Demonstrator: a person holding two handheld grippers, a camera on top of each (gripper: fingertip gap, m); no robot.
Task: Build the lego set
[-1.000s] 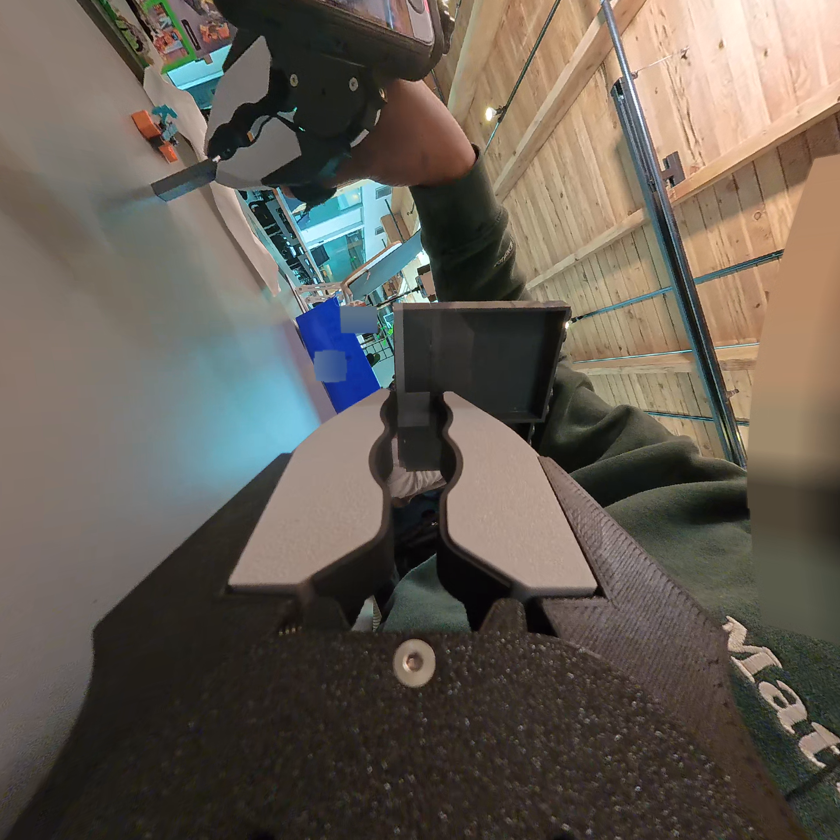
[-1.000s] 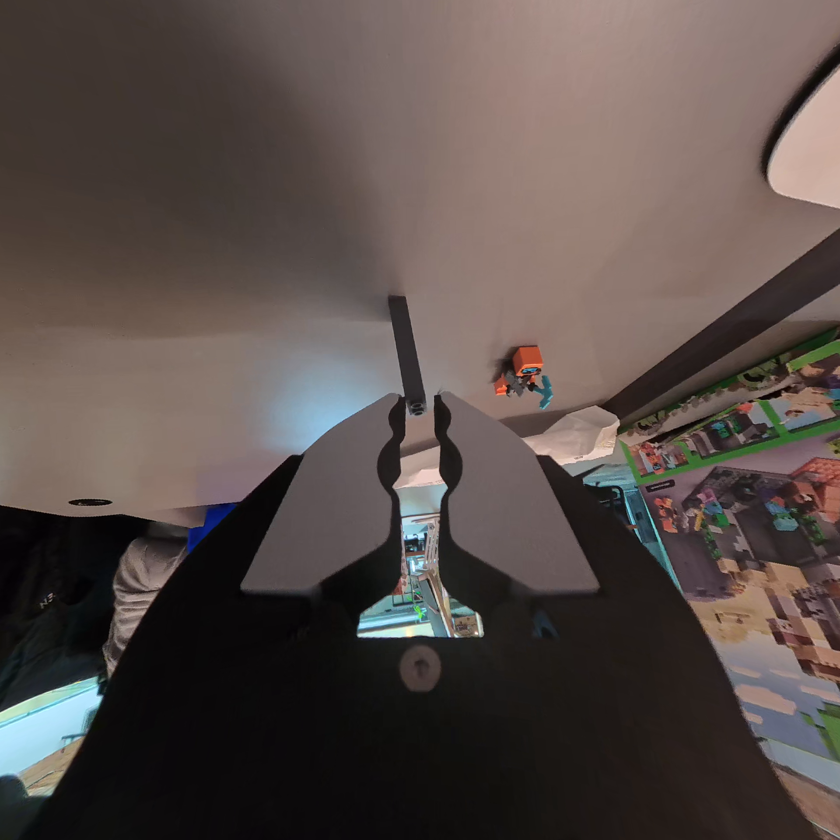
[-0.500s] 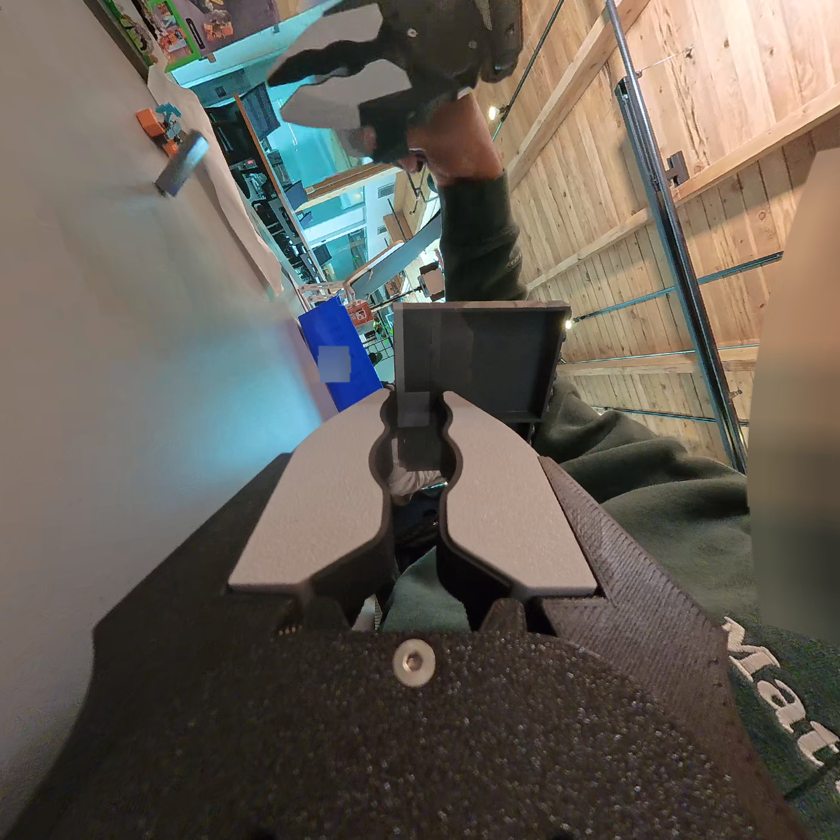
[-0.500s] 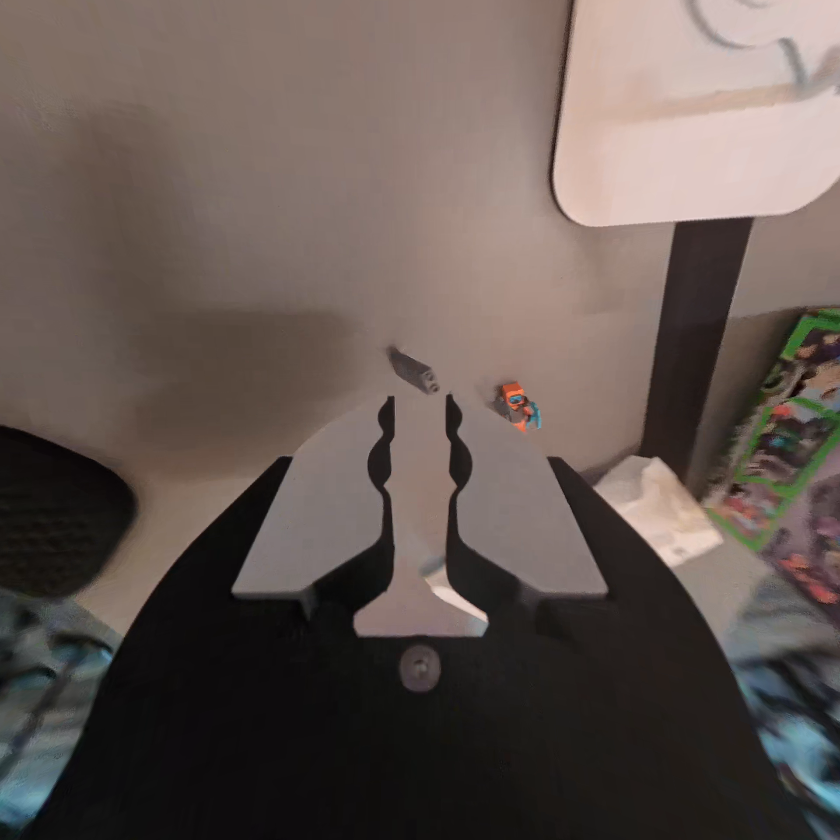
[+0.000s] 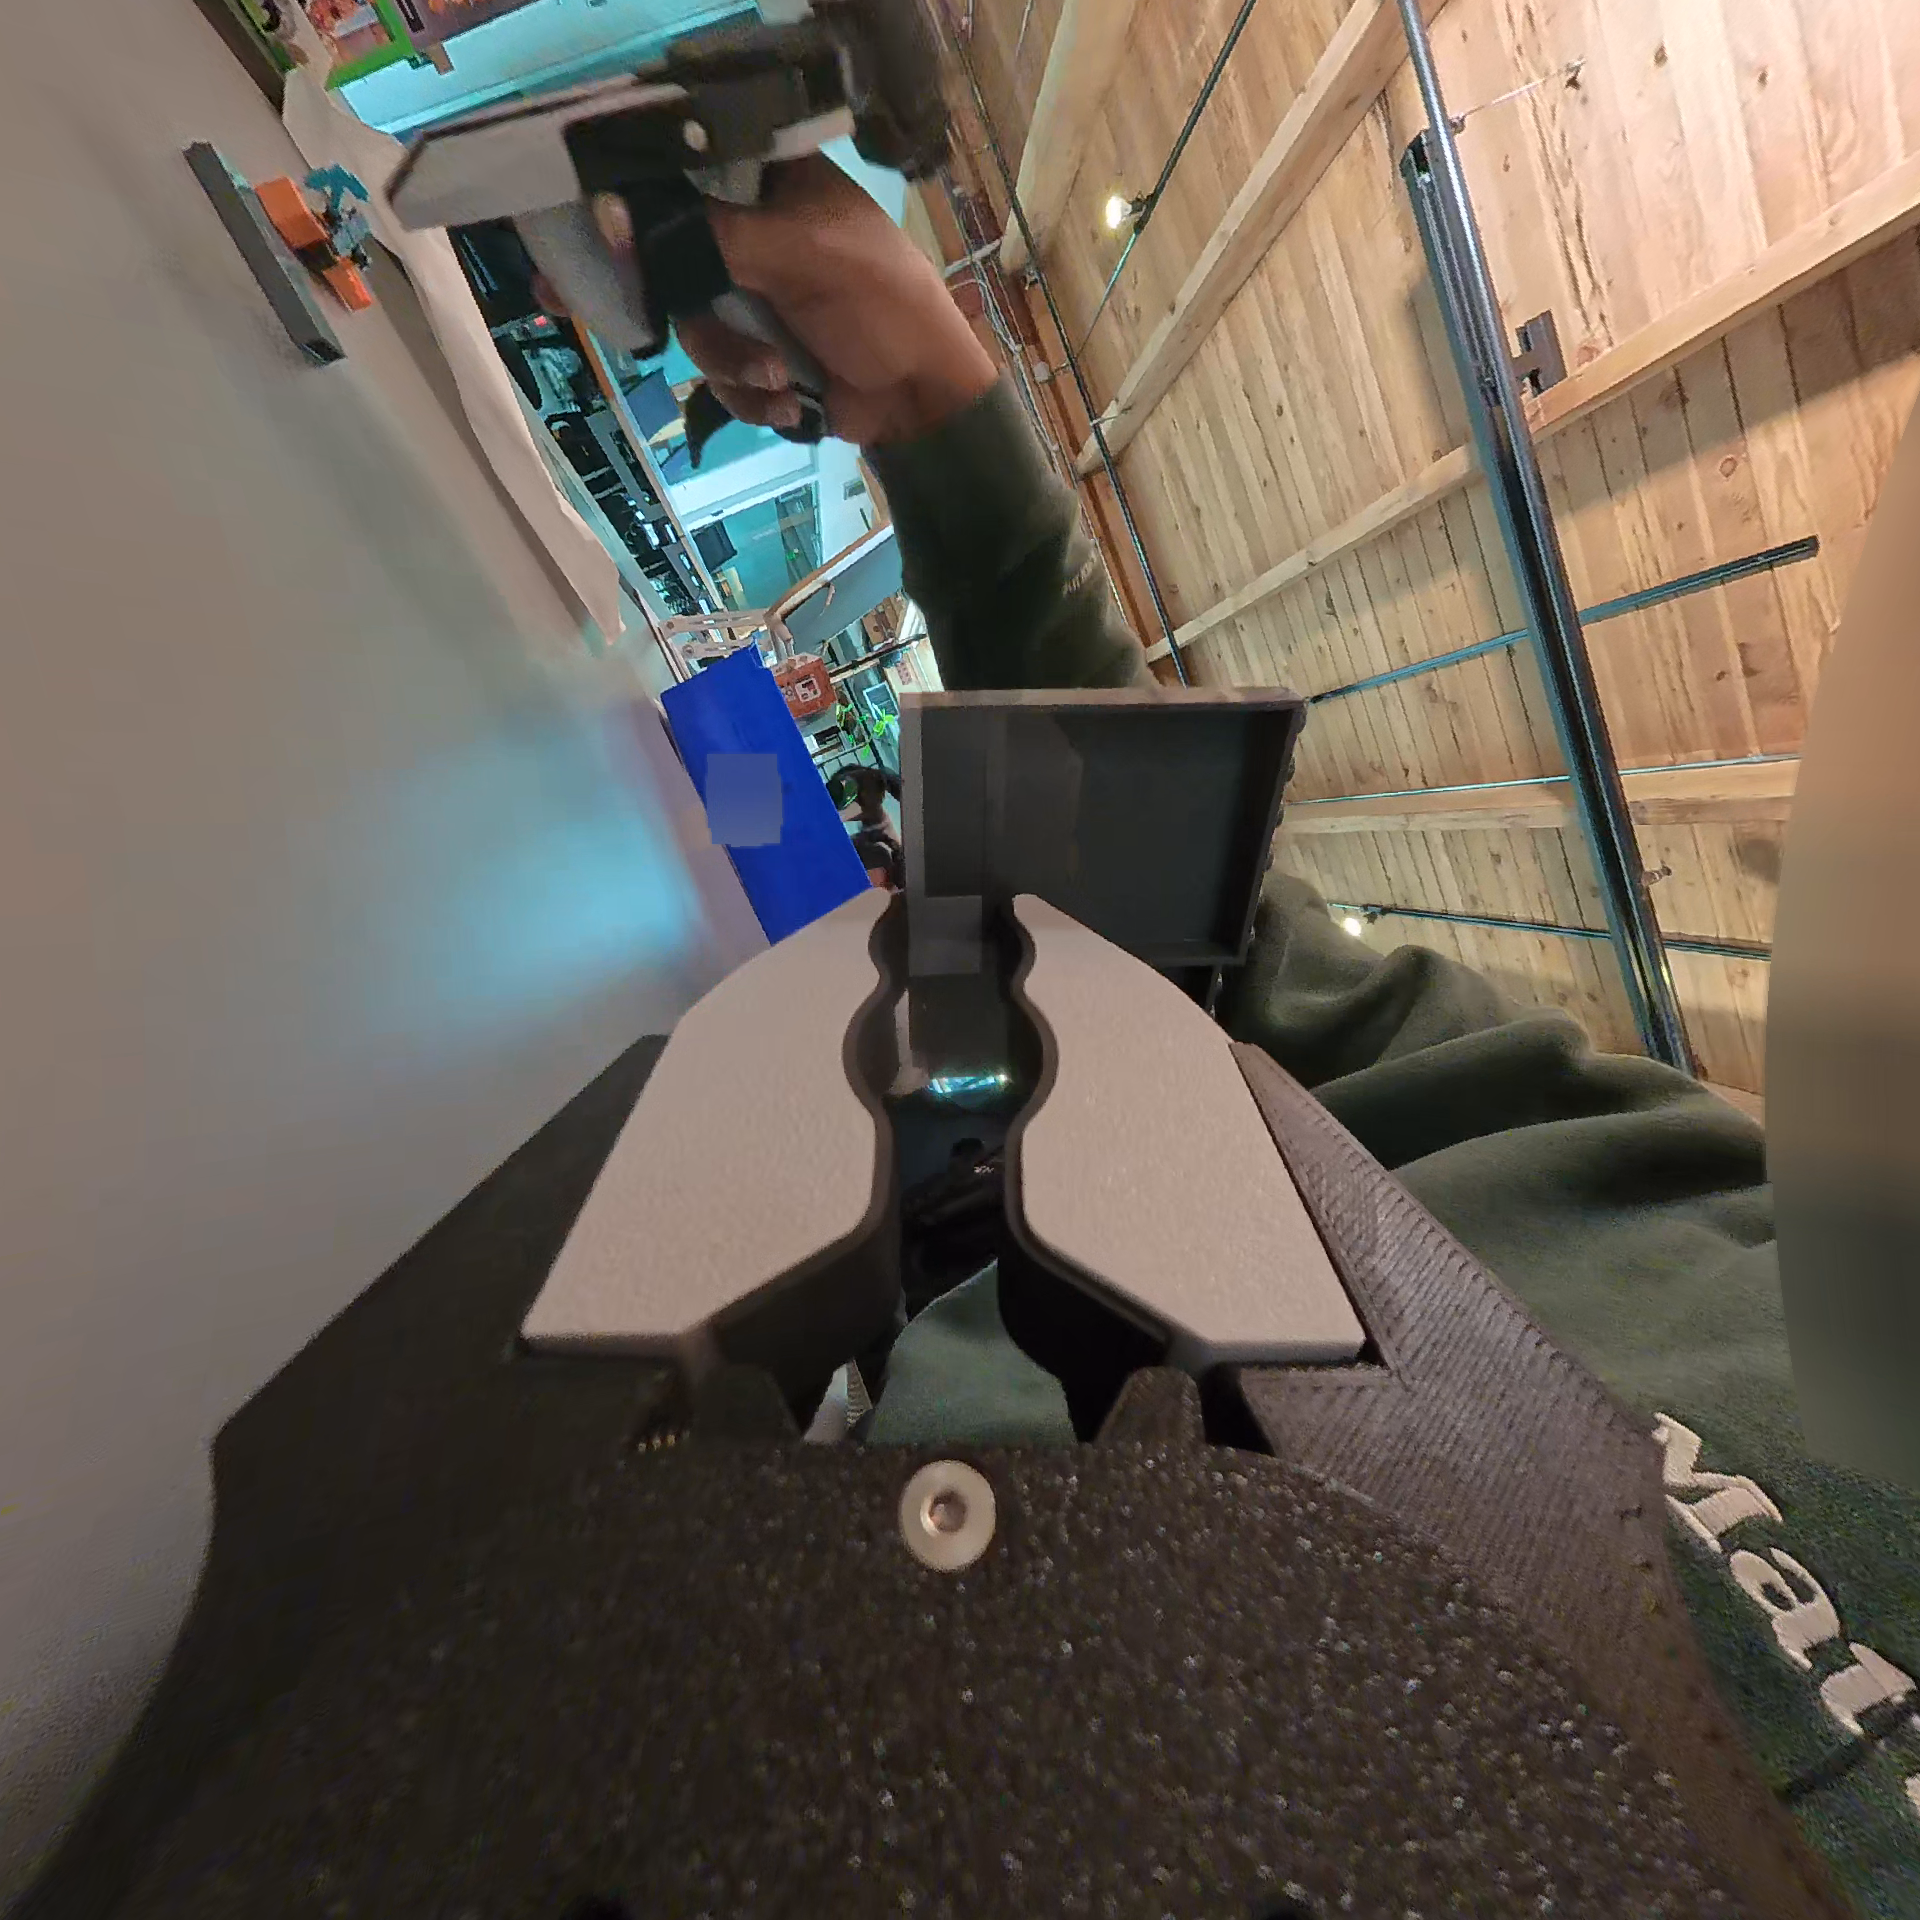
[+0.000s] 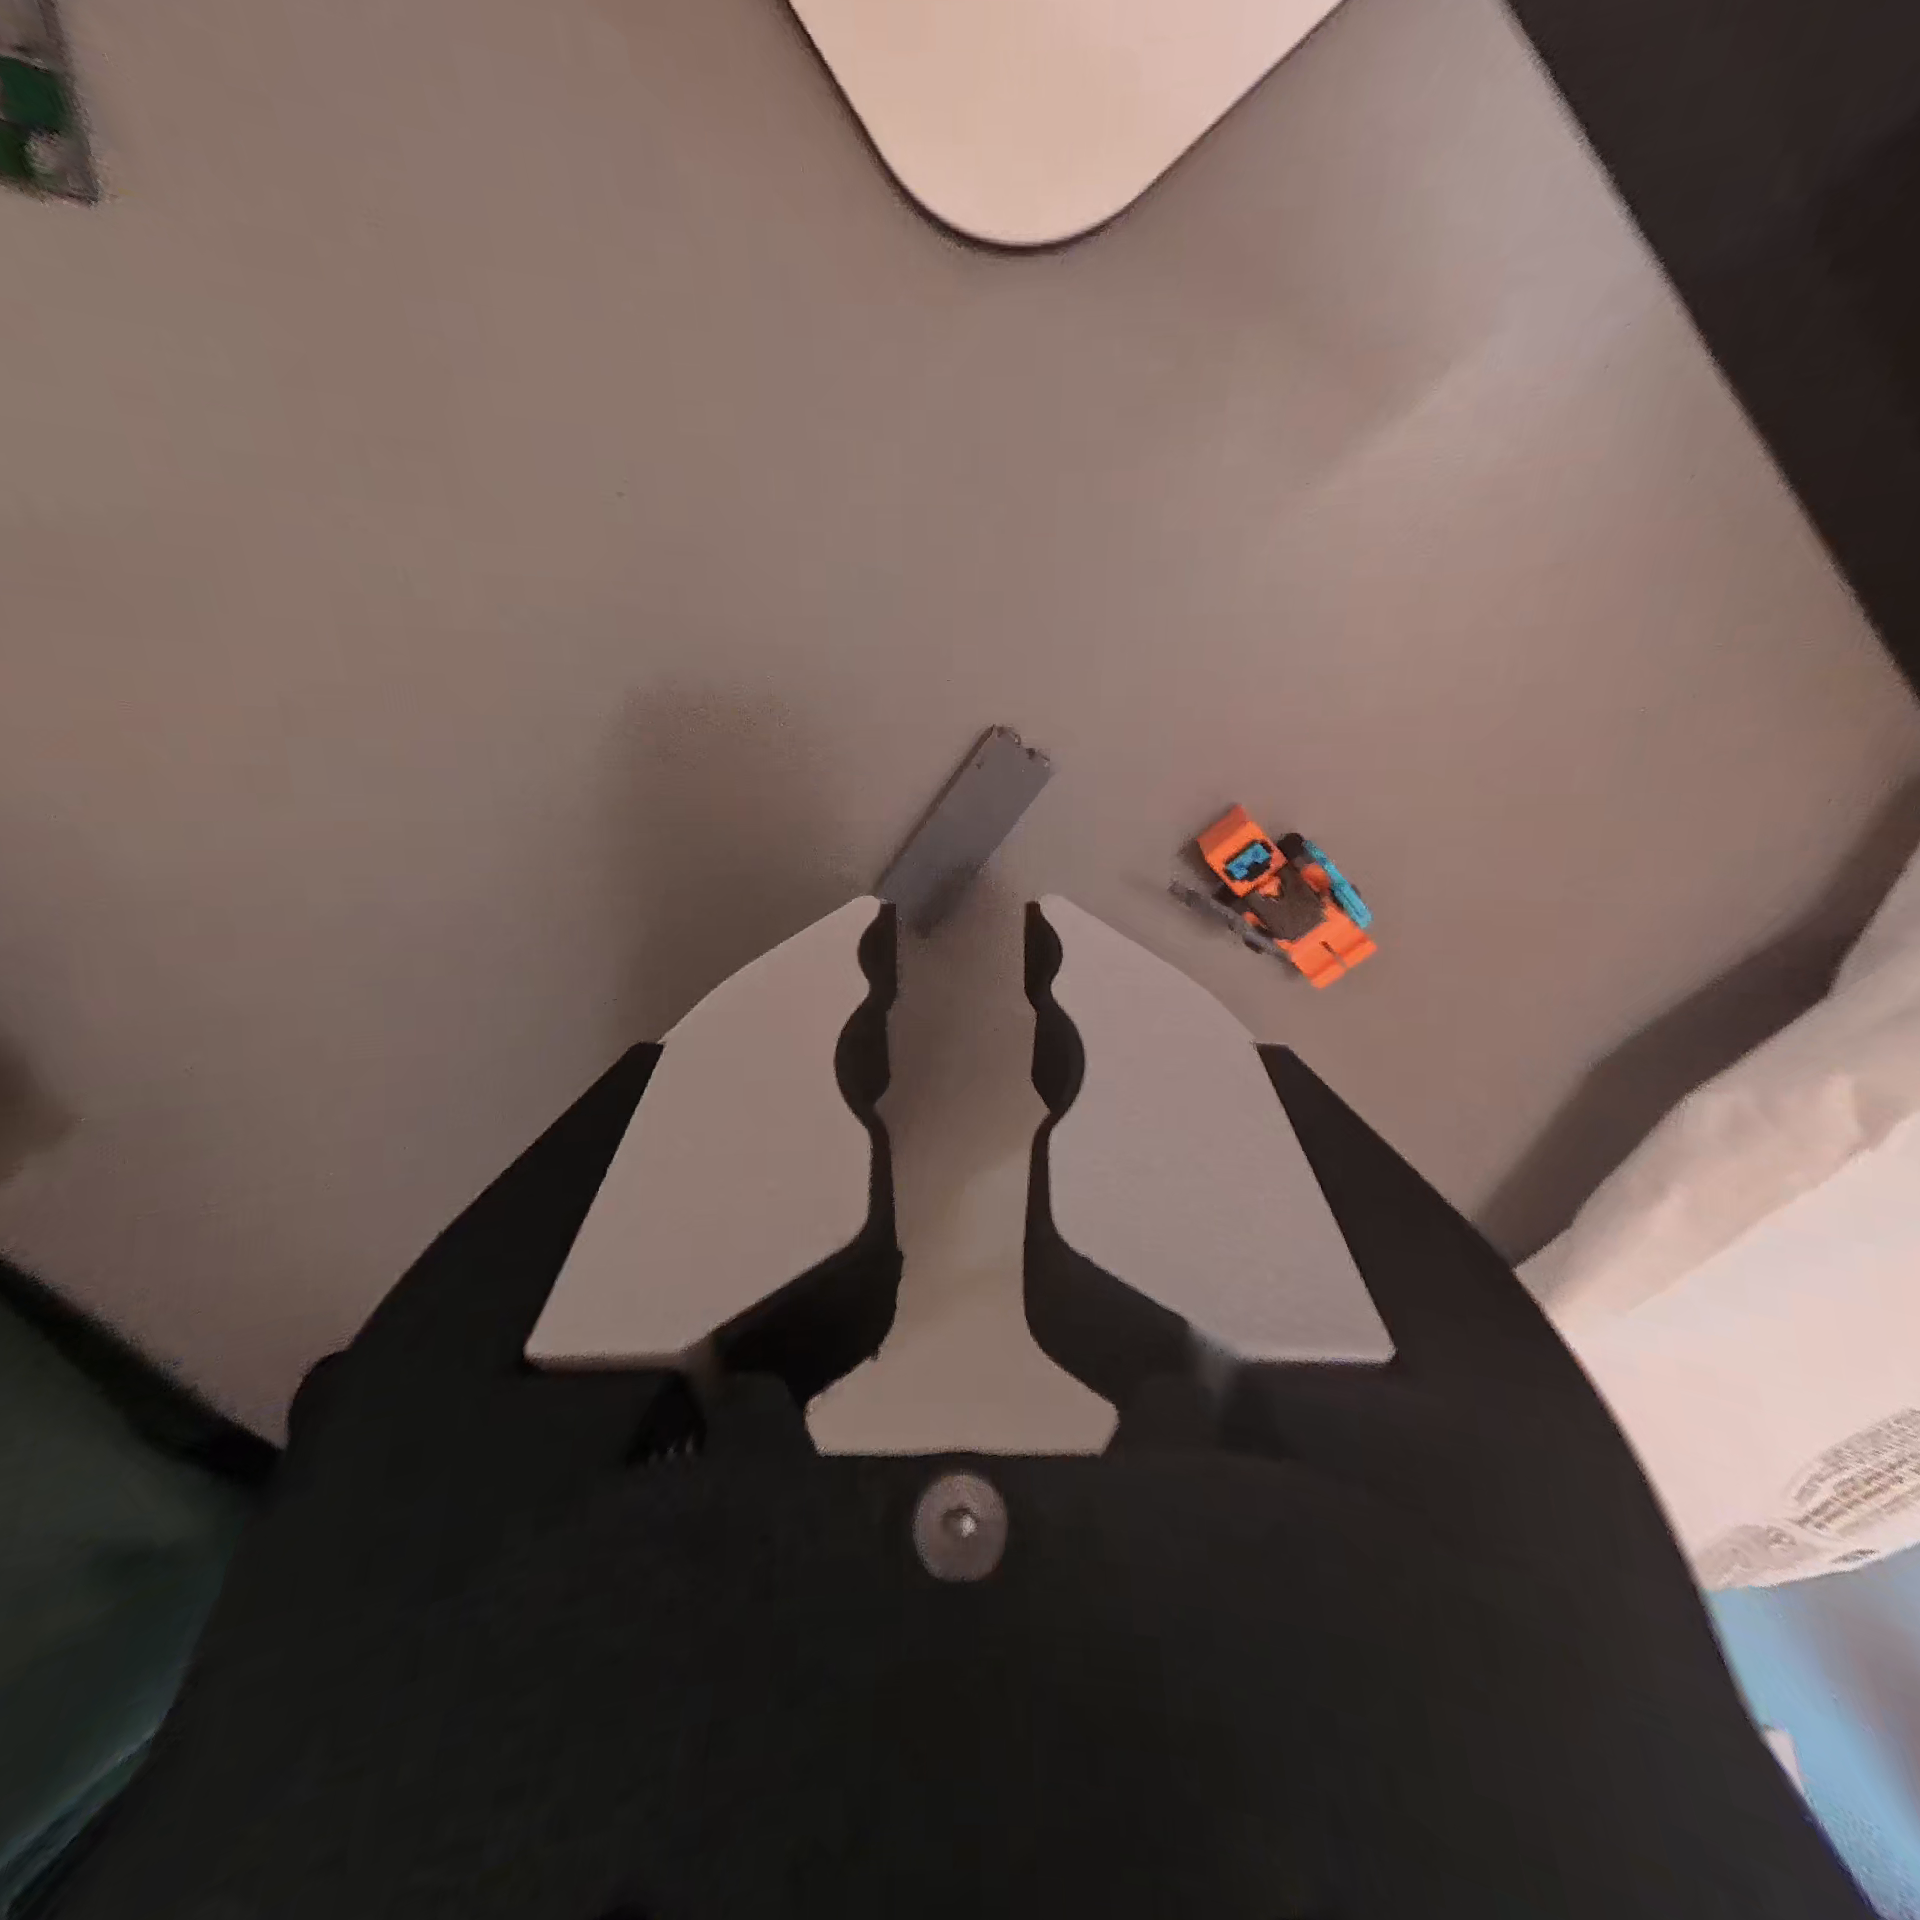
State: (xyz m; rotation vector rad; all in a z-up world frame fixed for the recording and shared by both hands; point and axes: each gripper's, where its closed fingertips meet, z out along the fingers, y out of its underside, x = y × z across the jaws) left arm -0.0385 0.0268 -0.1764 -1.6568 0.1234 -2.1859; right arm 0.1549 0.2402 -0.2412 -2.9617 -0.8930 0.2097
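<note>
Left tongs point(image 5: 945, 914) pinching dark plate point(image 5: 1101, 821) — right tongs point(image 6: 954, 906) spread, above grey bar point(image 6: 961, 821).

grey table point(image 6: 520, 520), wooden wall point(image 5: 1558, 312), white bag point(image 6: 1714, 1299)

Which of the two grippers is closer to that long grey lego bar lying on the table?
Right. The right gripper hovers open just above the long grey lego bar; the left gripper is far back, gripping a dark grey plate.

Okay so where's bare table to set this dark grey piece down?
Bare table spreads left of the long grey brick. It is crowded on the right: the orange minifigure lies beside that brick, the white paper bag beyond.
</note>
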